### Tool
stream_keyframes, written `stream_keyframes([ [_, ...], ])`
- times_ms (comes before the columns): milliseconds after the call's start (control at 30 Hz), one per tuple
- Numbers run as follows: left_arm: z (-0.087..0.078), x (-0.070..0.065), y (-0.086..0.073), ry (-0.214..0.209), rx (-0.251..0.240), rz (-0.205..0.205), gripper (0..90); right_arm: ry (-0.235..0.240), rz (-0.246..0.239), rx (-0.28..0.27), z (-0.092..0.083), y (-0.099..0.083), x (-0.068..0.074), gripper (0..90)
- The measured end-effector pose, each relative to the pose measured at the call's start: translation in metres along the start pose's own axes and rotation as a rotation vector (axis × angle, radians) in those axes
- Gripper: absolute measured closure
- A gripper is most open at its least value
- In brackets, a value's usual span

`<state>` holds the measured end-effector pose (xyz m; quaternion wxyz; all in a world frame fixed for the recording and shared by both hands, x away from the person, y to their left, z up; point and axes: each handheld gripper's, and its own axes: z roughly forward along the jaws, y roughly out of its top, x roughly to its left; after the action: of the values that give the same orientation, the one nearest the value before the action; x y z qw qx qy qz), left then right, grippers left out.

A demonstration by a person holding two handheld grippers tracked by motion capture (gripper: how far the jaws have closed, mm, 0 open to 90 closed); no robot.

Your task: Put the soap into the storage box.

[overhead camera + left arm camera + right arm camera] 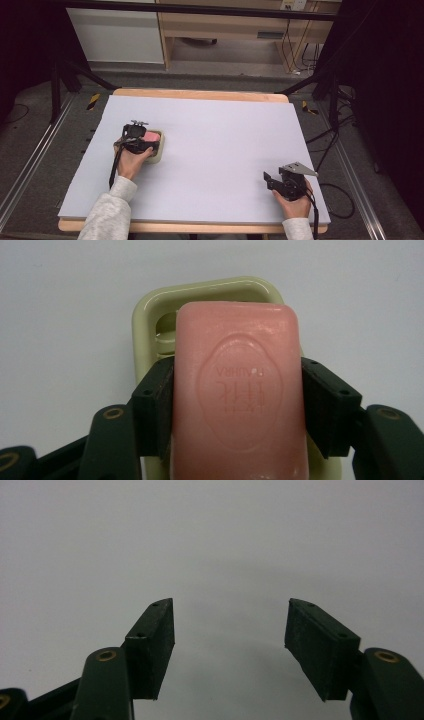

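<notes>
Currently the tabletop (pixel 210 145) carries a pale green dish (pixel 150 315) at its left. Over the dish, the left claw (pixel 237 400) is clenched on the soap (pixel 237 365), pads pressing both long sides. Soap: pink, rectangular, rounded corners, oval embossed stamp. Right claw (pixel 230 630): released, holding nothing.

One soap bar (pixel 239 390), one soap dish (pixel 150 320).

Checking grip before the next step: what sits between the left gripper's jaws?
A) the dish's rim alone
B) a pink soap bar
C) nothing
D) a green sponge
B: in the left gripper view both pads of the left gripper press the sides of the pink soap bar over the pale green soap dish.
</notes>
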<state>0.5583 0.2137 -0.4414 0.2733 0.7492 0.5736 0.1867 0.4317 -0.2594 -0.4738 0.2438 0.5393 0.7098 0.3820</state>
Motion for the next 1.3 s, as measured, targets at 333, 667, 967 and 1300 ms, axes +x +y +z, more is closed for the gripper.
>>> stream_keyframes([
  [333,0.003,0.0,-0.001,0.002,0.002,0.003,37.1,-0.004,-0.004,-0.003,0.0,0.0,0.0,36.7],
  [667,0.005,-0.002,-0.004,0.019,-0.001,0.012,36.9,-0.007,-0.005,-0.005,0.0,0.0,0.0,36.6],
  [967,-0.01,0.0,-0.001,0.015,-0.07,0.014,30.8,-0.007,-0.005,-0.006,0.0,0.0,0.0,36.6],
  [1300,-0.033,0.006,-0.014,-0.047,-0.161,0.038,26.9,-0.011,-0.007,-0.015,-0.001,0.0,0.0,36.7],
])
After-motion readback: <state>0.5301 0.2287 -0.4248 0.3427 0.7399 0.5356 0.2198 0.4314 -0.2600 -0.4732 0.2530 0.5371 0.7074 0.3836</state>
